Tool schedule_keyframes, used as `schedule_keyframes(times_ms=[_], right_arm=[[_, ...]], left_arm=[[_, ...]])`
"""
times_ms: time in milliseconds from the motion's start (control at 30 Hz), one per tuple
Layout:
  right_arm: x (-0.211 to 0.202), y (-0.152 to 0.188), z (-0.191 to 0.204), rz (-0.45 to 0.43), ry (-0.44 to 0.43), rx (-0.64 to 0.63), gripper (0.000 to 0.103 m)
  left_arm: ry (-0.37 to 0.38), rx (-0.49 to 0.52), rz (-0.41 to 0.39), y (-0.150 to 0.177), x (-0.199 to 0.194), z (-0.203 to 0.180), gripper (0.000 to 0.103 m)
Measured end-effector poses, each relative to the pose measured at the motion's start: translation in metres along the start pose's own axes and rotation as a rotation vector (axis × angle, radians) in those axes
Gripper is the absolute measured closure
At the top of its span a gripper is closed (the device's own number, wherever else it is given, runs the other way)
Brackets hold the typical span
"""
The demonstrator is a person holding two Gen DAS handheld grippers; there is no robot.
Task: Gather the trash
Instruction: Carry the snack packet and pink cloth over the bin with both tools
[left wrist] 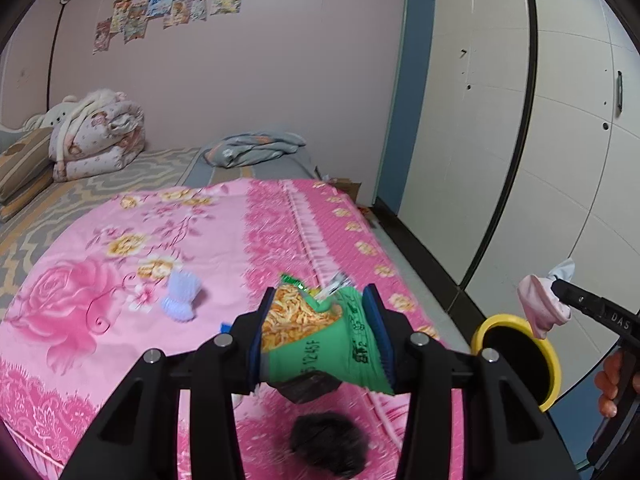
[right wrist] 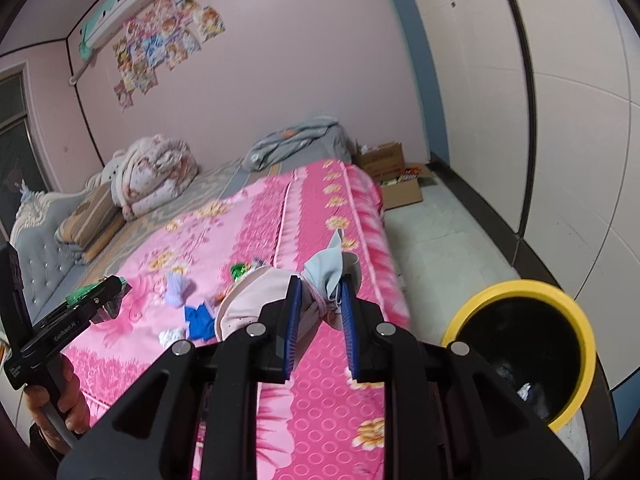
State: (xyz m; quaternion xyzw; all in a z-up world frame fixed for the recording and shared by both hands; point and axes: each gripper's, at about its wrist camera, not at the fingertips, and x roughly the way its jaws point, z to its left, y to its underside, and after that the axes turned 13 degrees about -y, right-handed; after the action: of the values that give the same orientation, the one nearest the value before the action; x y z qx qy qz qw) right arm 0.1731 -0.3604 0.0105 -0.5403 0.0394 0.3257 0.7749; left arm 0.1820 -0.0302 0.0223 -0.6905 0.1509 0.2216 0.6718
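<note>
Beside the pink floral bedspread (left wrist: 132, 248) stands my yellow-rimmed bin (right wrist: 516, 292), on the floor. My left gripper (left wrist: 318, 334) clamps a green snack packet (left wrist: 316, 336) above the bed; my right gripper (right wrist: 320, 316) pinches a crumpled pink-and-grey wad (right wrist: 256, 300).

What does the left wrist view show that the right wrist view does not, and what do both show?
Only the left wrist view shows the left tongs clamping the green snack bag close up, and a dark fuzzy clump on the bed below. Only the right wrist view shows the cardboard boxes beside the bed and a blue scrap. Both show the pink bedspread, the yellow-rimmed bin, the lilac item, and the right tongs holding a pink cloth bundle.
</note>
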Motion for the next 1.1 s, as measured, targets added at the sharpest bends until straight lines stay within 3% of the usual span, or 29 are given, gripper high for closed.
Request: schedule_keyframes(times_ms=[767,967,1100], right_arm=[[-0.102,-0.074,-0.089,-0.218,0.208,0.066,0.085],[-0.113,-0.074,-0.110,-0.239,0.273,0.080,0.084],[-0.108,-0.062,-0.130,-0.223,0.310,0.100,0.084]], left_arm=[[0.182,0.090,-0.098,-0.088,-0.015,-0.124,0.062],[0.212,0.107,-0.083,-0.088,-0.004,-0.155,0.062],[0.247,0.130,-0.049,-0.070,0.017,-0.183,0.062]])
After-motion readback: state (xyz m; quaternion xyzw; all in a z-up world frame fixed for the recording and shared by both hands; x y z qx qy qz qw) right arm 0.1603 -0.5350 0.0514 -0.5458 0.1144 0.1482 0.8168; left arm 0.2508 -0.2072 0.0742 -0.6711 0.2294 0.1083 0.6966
